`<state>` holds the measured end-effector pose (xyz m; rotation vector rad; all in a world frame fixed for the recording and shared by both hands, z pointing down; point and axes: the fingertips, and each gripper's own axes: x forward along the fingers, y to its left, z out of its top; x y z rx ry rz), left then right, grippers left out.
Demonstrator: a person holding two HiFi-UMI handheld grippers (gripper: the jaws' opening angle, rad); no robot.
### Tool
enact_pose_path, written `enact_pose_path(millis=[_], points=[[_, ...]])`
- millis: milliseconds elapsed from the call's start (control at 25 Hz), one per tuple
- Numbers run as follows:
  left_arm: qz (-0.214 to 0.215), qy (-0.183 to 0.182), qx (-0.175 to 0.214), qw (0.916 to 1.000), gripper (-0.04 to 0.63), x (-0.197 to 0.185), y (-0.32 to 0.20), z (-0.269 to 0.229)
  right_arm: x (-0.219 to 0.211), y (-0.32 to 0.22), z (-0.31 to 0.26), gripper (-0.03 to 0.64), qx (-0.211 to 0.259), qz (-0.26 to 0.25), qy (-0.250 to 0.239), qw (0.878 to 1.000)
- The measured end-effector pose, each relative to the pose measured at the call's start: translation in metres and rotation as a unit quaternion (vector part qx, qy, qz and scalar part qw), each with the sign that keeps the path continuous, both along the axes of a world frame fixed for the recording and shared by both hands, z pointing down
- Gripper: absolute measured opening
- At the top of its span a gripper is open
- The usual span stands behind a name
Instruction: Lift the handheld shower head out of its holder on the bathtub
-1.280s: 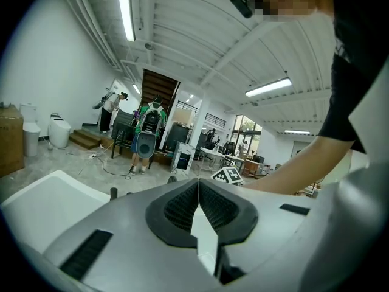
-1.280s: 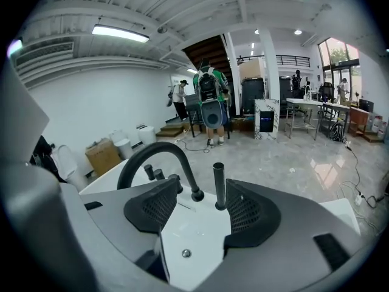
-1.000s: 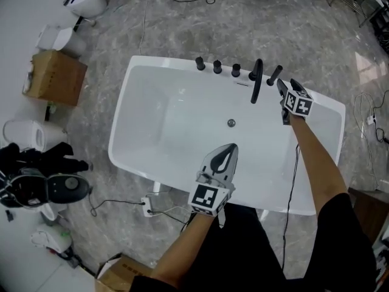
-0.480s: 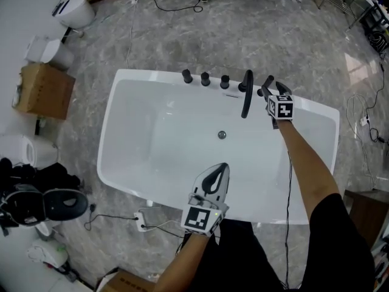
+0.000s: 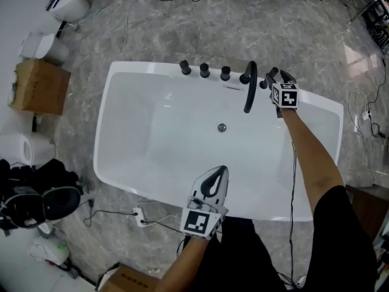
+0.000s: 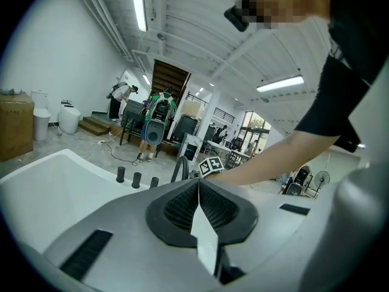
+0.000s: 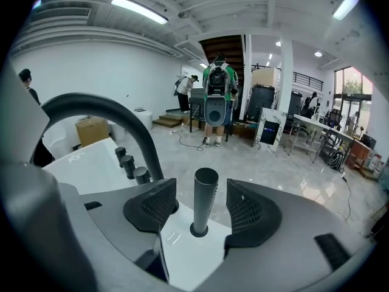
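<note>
Your right gripper (image 5: 278, 75) is at the far rim of the white bathtub (image 5: 121, 163), out at the end of your stretched right arm, just beside the curved black spout (image 5: 249, 90). In the right gripper view its jaws stand wide apart, one on each side of the dark, round shower head (image 7: 205, 193), which stands upright in its ring-shaped holder (image 7: 197, 230) on the tub's flat white ledge. A gap shows on both sides, so neither jaw touches the shower head and you have hold of nothing there. The spout arches up on the left of that view, and the three black knobs (image 7: 127, 160) line up along the ledge behind it. From the head view, the same knobs sit in a row to the left of the spout, and the round drain (image 5: 222, 127) lies on the tub floor below them. Your left gripper (image 5: 220, 173) hangs over the near rim of the tub, well apart from the fittings. Its jaws are pressed together tip to tip, with nothing between them. A cardboard box (image 5: 36, 87) and a white toilet (image 5: 67, 5) stand on the grey marbled floor to the left of the tub. Beyond the tub, a person wearing a backpack (image 7: 217, 93) stands facing away.
</note>
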<state>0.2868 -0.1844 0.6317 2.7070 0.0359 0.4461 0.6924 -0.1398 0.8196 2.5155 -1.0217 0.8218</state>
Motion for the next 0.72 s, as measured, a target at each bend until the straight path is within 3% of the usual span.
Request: enact_pose_path(millis=[240,480,720], points=[[-0.001,-0.006,-0.005,1.0,0.005,-0.006,0.001,0.011,0.007,-0.006,0.006,0.227,0.013,0.015,-0.011,1.0],[-0.005,-0.016,-0.012,0.9998,0.005,-0.013,0.001,0.016,0.009,-0.003,0.009,0.123,0.025,0.025,-0.029,0.999],[-0.013,-0.003,0.005,0.9999,0.005,-0.017,-0.015,0.001,0.007,0.005,0.008,0.12,-0.004,0.022,-0.038,0.999]])
